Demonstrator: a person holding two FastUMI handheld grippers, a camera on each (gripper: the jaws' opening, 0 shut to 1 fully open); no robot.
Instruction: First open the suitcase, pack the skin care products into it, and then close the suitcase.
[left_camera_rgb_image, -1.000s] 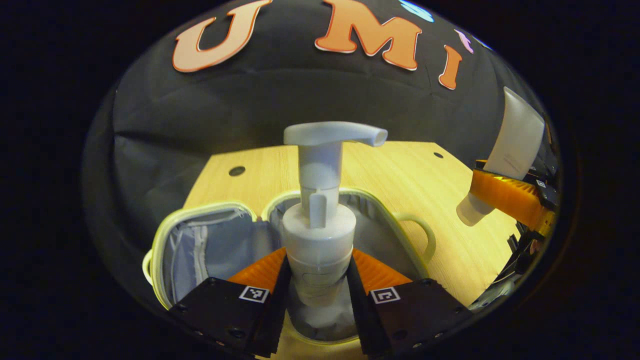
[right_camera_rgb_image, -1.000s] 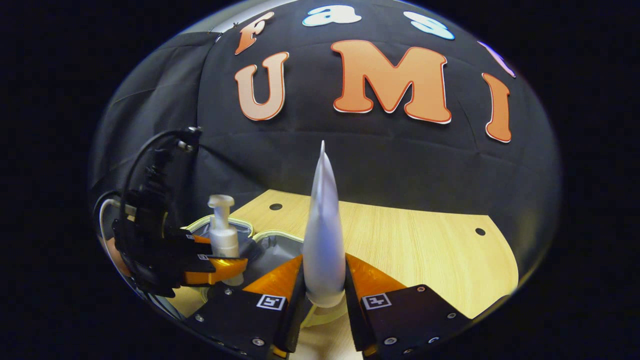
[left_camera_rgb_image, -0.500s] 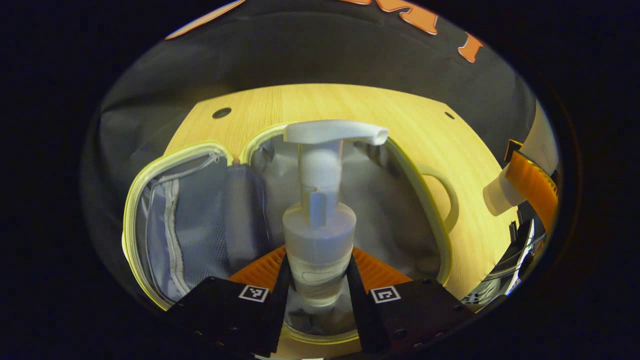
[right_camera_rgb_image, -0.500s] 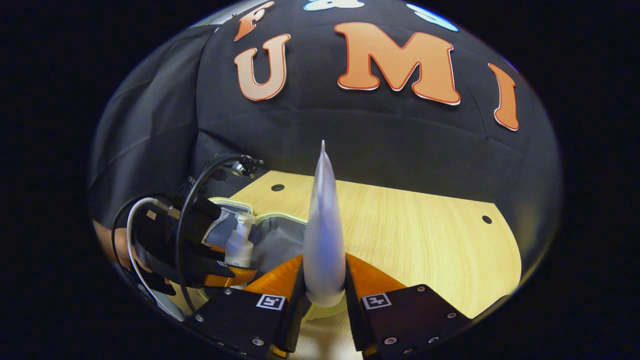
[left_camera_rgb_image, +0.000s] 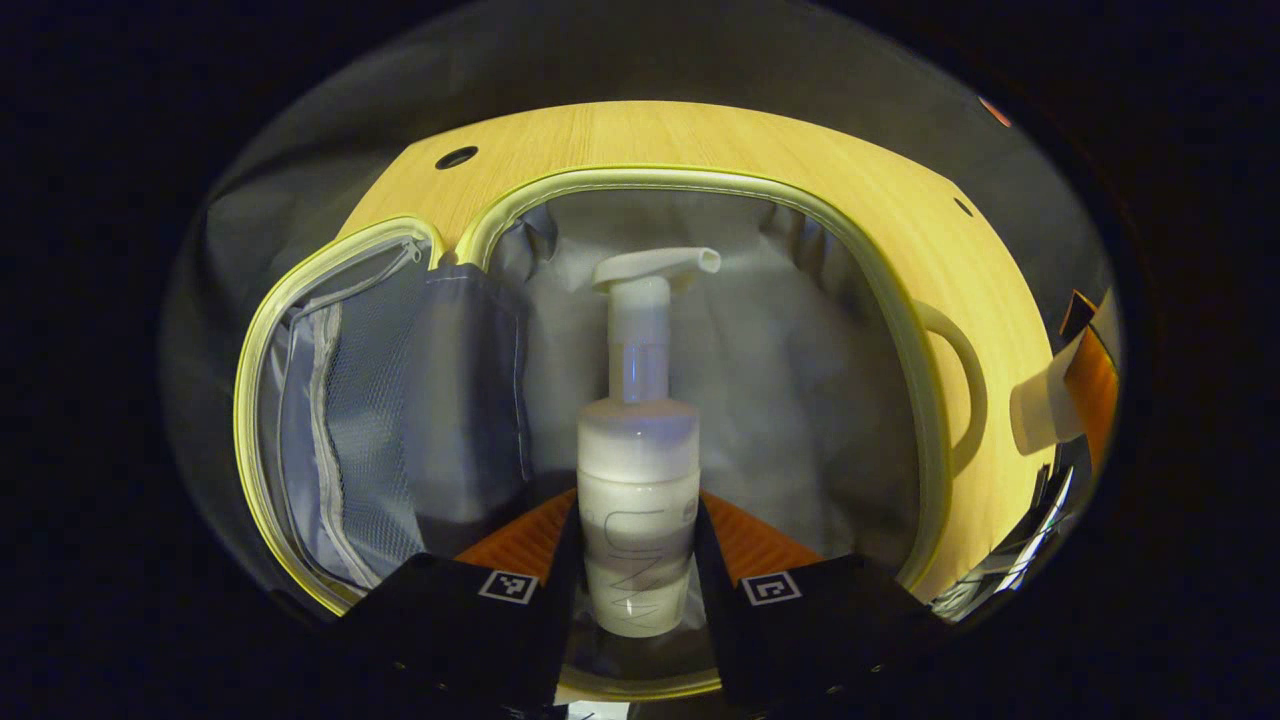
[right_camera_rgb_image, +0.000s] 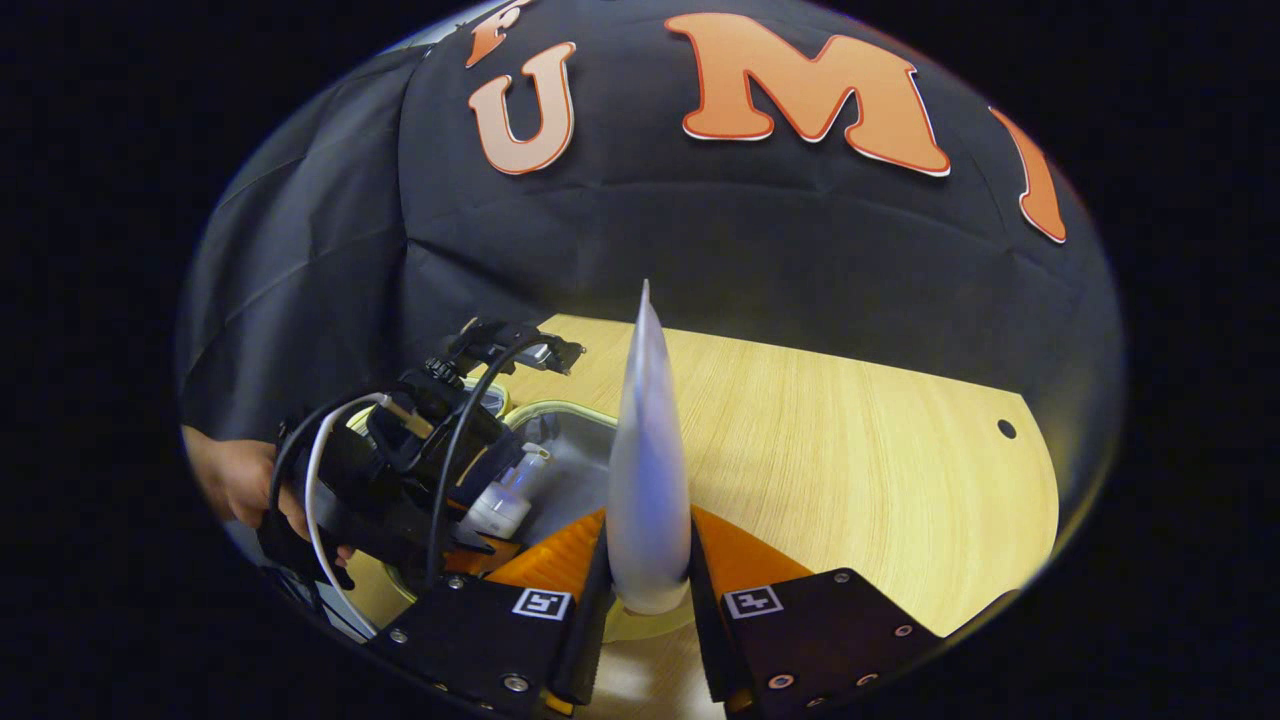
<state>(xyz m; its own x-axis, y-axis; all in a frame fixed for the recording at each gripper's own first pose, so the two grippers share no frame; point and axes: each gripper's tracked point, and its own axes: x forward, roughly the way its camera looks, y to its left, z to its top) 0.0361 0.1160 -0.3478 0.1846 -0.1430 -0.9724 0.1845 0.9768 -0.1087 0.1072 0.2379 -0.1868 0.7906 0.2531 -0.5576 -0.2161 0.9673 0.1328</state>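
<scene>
Left gripper (left_camera_rgb_image: 638, 560): fingers clamp the pump bottle (left_camera_rgb_image: 640, 500), its long axis pointing down into the suitcase (left_camera_rgb_image: 905, 330).
Right gripper (right_camera_rgb_image: 648, 575): 2 fingers pinch the tube (right_camera_rgb_image: 648, 470) upright, beside the open half.
Nearer: left.

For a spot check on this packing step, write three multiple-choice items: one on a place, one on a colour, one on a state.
1. Where is the pump bottle?
A. lying on the table
B. in the left gripper, over the open suitcase
C. in the mesh pocket

2. What colour is the suitcase rim?
A. pale yellow-green
B. red
C. black

3. What state is the right gripper in?
A. open and empty
B. shut on the suitcase handle
C. shut on the tube

Answers:
1 B: both fingers press the bottle, with grey lining behind it.
2 A: the edging shows pale yellow-green.
3 C: the tube stands clamped between its fingers.
</scene>
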